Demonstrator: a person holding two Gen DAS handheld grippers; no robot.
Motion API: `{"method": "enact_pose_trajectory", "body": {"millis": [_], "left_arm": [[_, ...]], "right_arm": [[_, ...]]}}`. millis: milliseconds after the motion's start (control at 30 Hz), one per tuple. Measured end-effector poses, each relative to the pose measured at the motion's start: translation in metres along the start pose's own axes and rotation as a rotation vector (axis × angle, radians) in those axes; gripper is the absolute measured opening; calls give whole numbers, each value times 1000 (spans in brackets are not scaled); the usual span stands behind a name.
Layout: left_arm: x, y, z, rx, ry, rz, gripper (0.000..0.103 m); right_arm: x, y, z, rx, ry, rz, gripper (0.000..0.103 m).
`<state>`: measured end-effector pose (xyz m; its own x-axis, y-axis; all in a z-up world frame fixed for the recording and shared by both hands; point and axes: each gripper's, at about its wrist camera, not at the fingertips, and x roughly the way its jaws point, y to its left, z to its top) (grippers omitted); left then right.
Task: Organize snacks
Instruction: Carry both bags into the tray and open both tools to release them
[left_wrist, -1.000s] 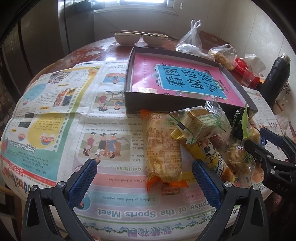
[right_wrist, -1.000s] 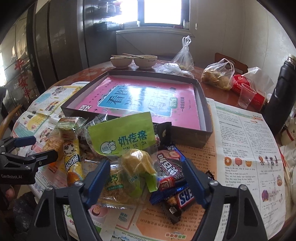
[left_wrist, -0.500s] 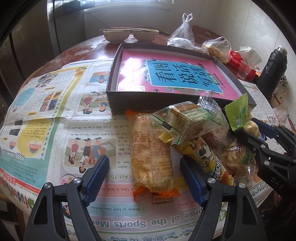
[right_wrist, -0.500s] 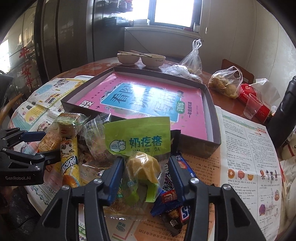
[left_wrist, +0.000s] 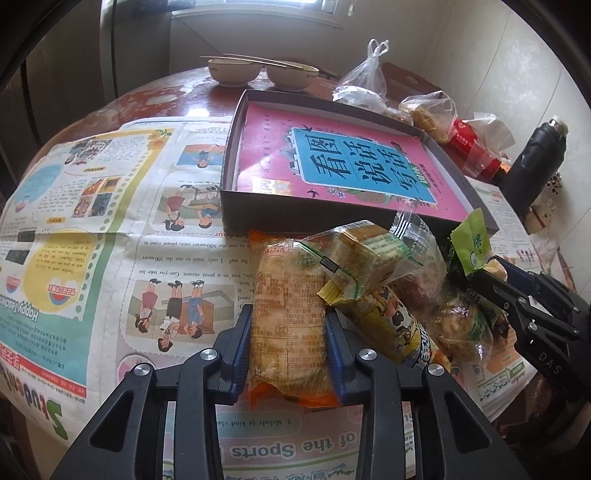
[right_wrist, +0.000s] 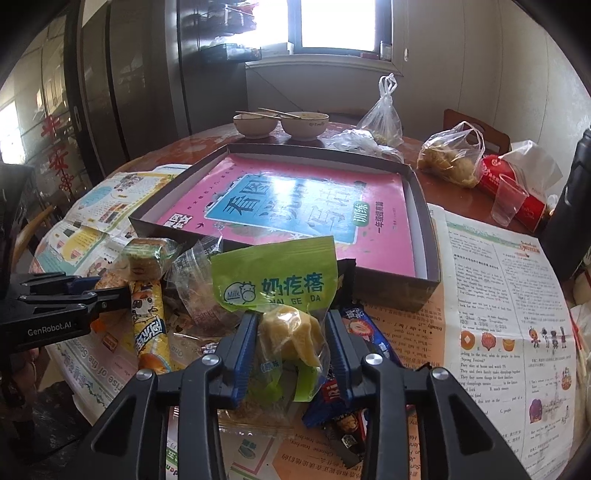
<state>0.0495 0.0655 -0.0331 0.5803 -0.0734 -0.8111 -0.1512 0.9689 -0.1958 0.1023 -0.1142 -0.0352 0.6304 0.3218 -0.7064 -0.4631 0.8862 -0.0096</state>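
A pile of wrapped snacks lies on newspaper in front of a dark shallow box (left_wrist: 258, 218) lined with a pink book cover (right_wrist: 295, 199). My left gripper (left_wrist: 289, 332) is shut on an orange-edged cracker pack (left_wrist: 288, 306) at the pile's left end. My right gripper (right_wrist: 290, 338) is shut on a green milk-candy bag (right_wrist: 275, 280) with yellow pieces inside, at the pile's middle. A green-wrapped cake (left_wrist: 365, 254) and a yellow cartoon bar (right_wrist: 147, 317) lie between them. Blue chocolate bars (right_wrist: 369, 332) lie under the right gripper.
Two bowls with chopsticks (right_wrist: 280, 123) stand at the table's far side. Clear plastic bags (right_wrist: 448, 155), a red tissue pack (right_wrist: 517, 188), a plastic cup (right_wrist: 508, 199) and a black flask (left_wrist: 535, 166) sit at the right. Newspaper (left_wrist: 92, 221) covers the left.
Both grippers moved forward into the pile and closed: the left onto the cracker pack, the right onto the green candy bag.
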Motion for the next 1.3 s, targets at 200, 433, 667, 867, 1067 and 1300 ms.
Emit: {"method": "enact_pose_trajectory", "body": {"millis": [200, 433, 667, 867, 1067, 1300], "left_arm": [[-19, 11, 3, -18, -45, 0, 36], [-35, 23, 18, -41, -105, 26, 36], [-37, 23, 36, -42, -136, 25, 36], [-34, 13, 53, -26, -154, 18, 36], [-24, 5, 69, -21, -153, 5, 36], [-6, -7, 87, 3, -137, -11, 36]], "right_arm": [[-10, -14, 2, 57, -25, 18, 38], [-19, -23, 11, 88, -59, 19, 38], [-20, -26, 24, 97, -83, 25, 38], [-18, -31, 38, 112, -102, 19, 38], [-10, -38, 50, 128, -109, 13, 38], [6, -48, 64, 141, -103, -7, 38]]}}
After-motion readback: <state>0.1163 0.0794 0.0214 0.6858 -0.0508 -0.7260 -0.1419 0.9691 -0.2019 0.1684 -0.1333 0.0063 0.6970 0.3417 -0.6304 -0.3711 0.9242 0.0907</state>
